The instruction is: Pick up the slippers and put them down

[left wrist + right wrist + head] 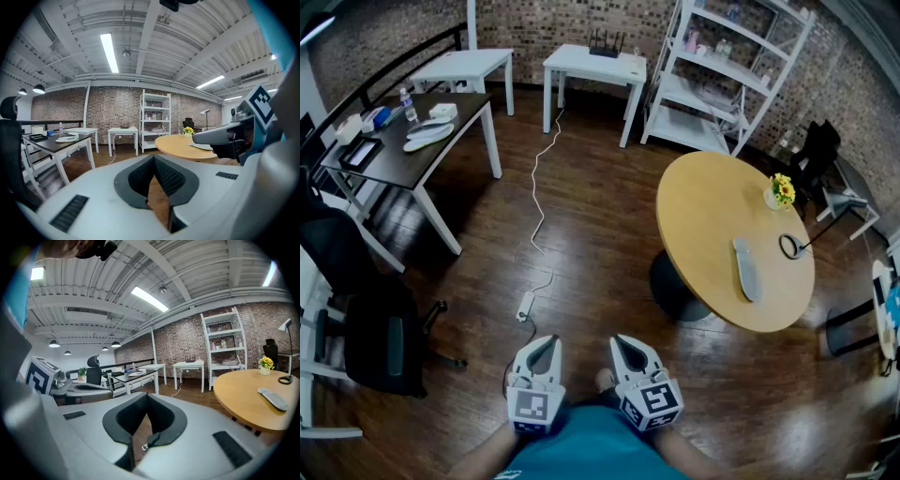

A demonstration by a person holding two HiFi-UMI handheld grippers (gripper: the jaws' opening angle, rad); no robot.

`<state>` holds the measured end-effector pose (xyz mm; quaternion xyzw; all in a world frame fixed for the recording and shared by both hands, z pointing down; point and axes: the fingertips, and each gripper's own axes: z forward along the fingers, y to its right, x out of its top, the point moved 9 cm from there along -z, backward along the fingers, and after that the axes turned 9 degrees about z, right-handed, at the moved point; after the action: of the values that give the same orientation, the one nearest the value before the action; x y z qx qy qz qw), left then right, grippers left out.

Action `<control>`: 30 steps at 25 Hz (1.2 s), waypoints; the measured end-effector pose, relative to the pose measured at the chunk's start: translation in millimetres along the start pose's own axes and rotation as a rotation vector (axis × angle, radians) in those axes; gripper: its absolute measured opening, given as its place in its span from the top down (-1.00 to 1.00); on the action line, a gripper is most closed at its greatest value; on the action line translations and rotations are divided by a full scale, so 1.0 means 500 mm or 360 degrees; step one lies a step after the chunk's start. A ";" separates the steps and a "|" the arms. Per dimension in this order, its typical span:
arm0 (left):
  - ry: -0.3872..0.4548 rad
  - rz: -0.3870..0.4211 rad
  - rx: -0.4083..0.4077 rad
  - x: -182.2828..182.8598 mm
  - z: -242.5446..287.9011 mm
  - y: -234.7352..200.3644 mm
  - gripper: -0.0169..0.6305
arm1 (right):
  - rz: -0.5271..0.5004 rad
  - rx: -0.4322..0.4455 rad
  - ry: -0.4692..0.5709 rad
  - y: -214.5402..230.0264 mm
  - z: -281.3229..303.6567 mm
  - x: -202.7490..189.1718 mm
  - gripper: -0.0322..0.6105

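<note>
Slipper (746, 269) is lying where?
— On the round tabletop (703, 197), well apart from both grippers, ahead to their right.
— Grippers?
— Left gripper (547, 341) and right gripper (622, 341) are hovering side by side, jaws closed, empty.

Glossy wood floor (600, 234); smooth wood table (703, 216); matt slipper (746, 269).

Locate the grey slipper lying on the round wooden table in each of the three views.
Head view: slipper right of centre, on the round table, toward its right edge.
Left gripper view: slipper right of centre, a pale sliver on the tabletop.
Right gripper view: slipper at the far right, on the tabletop.
Shared landmark: the yellow flowers on that same table.
</note>
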<state>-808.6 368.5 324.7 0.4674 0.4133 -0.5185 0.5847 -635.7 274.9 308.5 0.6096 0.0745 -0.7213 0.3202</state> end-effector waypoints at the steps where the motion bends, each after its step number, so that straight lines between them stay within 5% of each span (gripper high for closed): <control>1: 0.0005 0.0021 0.0008 0.007 0.002 0.004 0.93 | 0.0010 0.0003 0.0014 0.007 -0.003 0.001 0.85; 11: -0.0005 0.0120 0.0035 0.092 0.100 0.169 0.93 | 0.0047 0.0007 0.0114 0.194 -0.110 0.052 0.85; 20: 0.0045 0.0235 -0.0130 0.181 0.278 0.502 0.93 | 0.0048 -0.0093 0.0226 0.501 -0.309 0.090 0.85; 30: 0.0011 0.0382 -0.0435 0.232 0.423 0.727 0.93 | 0.0209 -0.0302 0.0284 0.712 -0.460 0.068 0.85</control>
<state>-434.2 146.0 302.0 0.4312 0.4232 -0.3825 0.6991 -249.4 98.0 321.3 0.6419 0.1305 -0.6313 0.4152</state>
